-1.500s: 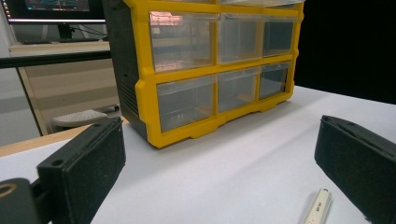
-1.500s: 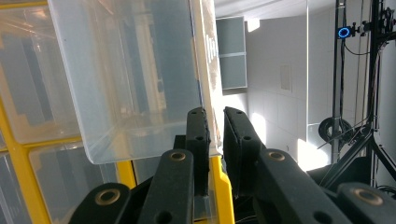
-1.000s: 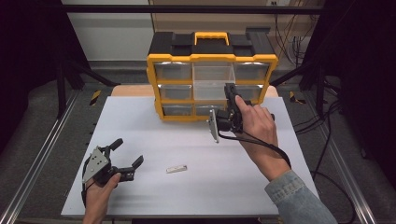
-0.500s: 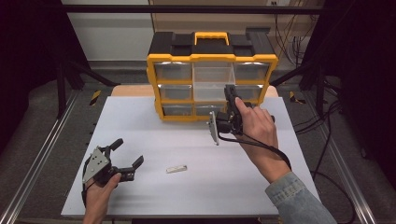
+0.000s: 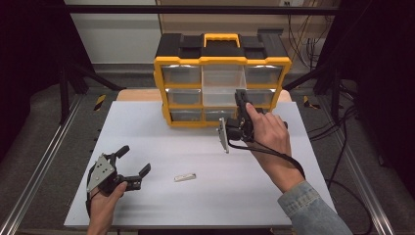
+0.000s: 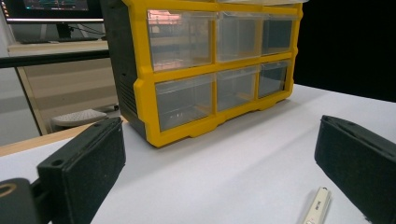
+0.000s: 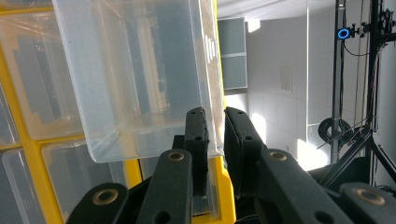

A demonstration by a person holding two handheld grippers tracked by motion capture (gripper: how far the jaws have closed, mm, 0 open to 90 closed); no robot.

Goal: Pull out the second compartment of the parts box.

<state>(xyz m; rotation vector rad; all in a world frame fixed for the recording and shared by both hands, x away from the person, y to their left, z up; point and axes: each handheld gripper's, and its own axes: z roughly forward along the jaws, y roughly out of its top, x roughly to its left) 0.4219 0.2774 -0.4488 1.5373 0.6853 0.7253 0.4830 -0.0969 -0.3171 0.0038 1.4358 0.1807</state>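
Note:
A yellow-and-black drawer cabinet (image 5: 222, 61) with clear drawers stands at the back of the white table (image 5: 161, 142). Its middle clear drawer (image 5: 222, 87) is pulled out. My right gripper (image 5: 241, 100) is shut on that drawer's thin front wall; in the right gripper view the two pads (image 7: 196, 135) pinch the clear plastic drawer (image 7: 140, 79). My left gripper (image 5: 135, 158) rests on the table at the near left, open and holding nothing. A small white stick (image 5: 185, 177) lies on the table to its right, and in the left gripper view the stick (image 6: 316, 205) lies just inside the right-hand pad (image 6: 355, 158).
In the left gripper view the cabinet (image 6: 140, 84) stands ahead with its drawers shut on that side. Bare white table lies between the stick and the cabinet. Metal frame rails (image 5: 44, 161) run along both table sides, and cables (image 5: 342, 147) hang at the right.

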